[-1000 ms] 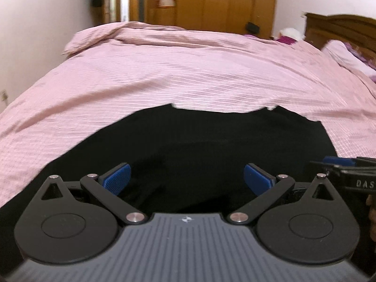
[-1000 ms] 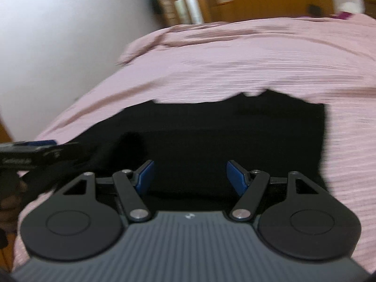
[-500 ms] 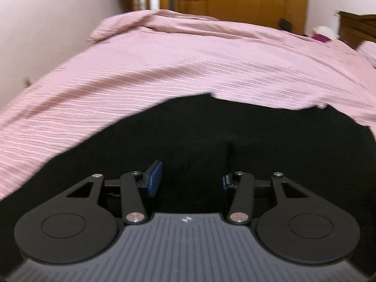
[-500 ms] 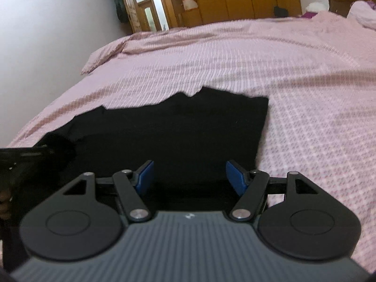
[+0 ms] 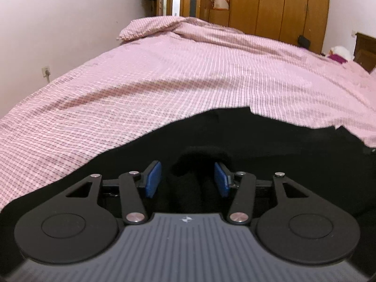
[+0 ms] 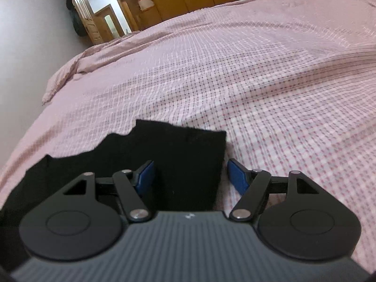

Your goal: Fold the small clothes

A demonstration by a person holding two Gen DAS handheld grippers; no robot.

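Note:
A black garment lies flat on the pink checked bedspread. My left gripper hovers low over it with its blue pads partly closed around a raised fold of the black cloth; the jaws do not meet. In the right wrist view the garment shows its right edge and far corner. My right gripper is open and straddles that right edge, left pad over the cloth, right pad over the bedspread.
A white wall runs along the bed's left side. Wooden wardrobes and a doorway stand beyond the far end. A wooden headboard and a pillow are at far right.
The left gripper has narrowed from wide open and moved left over the garment, with a cloth fold rising between its pads. The right gripper has shifted right to the garment's right edge and stays open.

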